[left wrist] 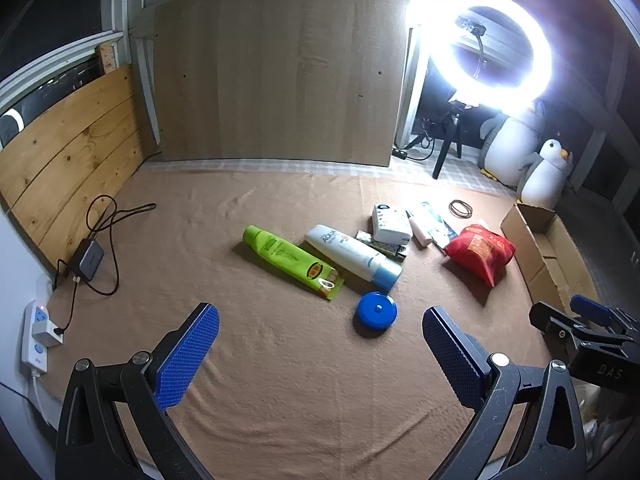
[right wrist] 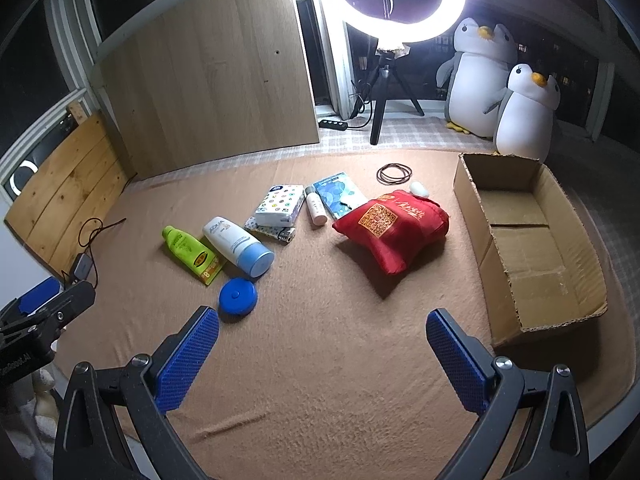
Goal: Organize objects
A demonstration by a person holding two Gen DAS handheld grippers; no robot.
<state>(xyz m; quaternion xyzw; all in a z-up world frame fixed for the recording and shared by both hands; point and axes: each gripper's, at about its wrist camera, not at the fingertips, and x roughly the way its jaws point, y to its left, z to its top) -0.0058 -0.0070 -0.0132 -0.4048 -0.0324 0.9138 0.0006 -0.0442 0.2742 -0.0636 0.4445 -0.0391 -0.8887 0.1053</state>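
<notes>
Both tongs are spread wide with nothing between the pads, hovering over the brown blanket (right wrist: 320,380). Left tongs (left wrist: 320,344) sit low with the blue disc (left wrist: 376,309) just ahead at 1 o'clock. Right tongs (right wrist: 322,344) have that same disc at 11 o'clock.

Stuff is laid out in a loose row across the blanket: green tube (right wrist: 190,253) touching the white bottle (right wrist: 238,245), then a tissue pack (right wrist: 280,205) lying on a flat patterned thing, a small white bottle (right wrist: 316,210), a blue packet (right wrist: 340,196), and the red bag (right wrist: 394,226). Hair ties (right wrist: 395,173) sit behind the bag at 12 o'clock. Cardboard box (right wrist: 500,264) is open, off at 2 o'clock from the right tongs, well apart from the pile.
</notes>
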